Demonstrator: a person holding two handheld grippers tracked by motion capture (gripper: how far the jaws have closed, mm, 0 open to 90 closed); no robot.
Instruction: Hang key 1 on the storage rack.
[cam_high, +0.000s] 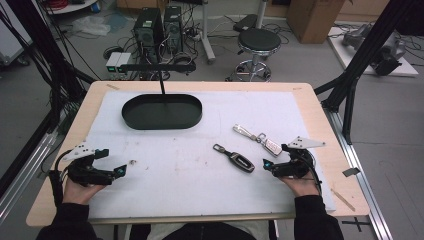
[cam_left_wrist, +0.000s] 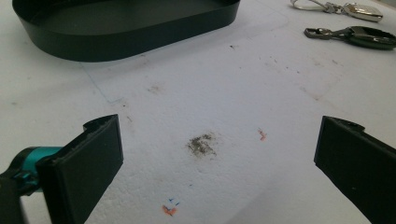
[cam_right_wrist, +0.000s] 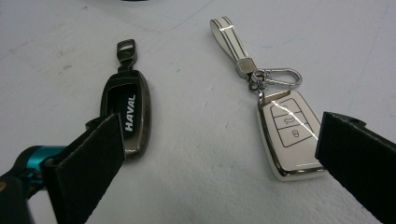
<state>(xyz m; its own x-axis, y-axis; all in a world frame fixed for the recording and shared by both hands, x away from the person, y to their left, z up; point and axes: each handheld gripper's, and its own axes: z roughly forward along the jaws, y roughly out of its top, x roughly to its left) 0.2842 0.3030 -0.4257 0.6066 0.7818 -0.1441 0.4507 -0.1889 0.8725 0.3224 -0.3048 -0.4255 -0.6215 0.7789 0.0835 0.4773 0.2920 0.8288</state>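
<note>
Two key fobs (cam_high: 241, 161) (cam_high: 272, 146) right of tray (cam_high: 162, 121)

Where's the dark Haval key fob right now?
In the high view the dark key fob lies on the white mat, right of centre, between the white key fob and the black oval tray, just left of the open right gripper.

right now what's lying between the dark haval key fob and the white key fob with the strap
Nothing: between the dark glossy HAVAL key fob and the white chrome-edged key fob, the right gripper view shows bare white table sheet.
</note>
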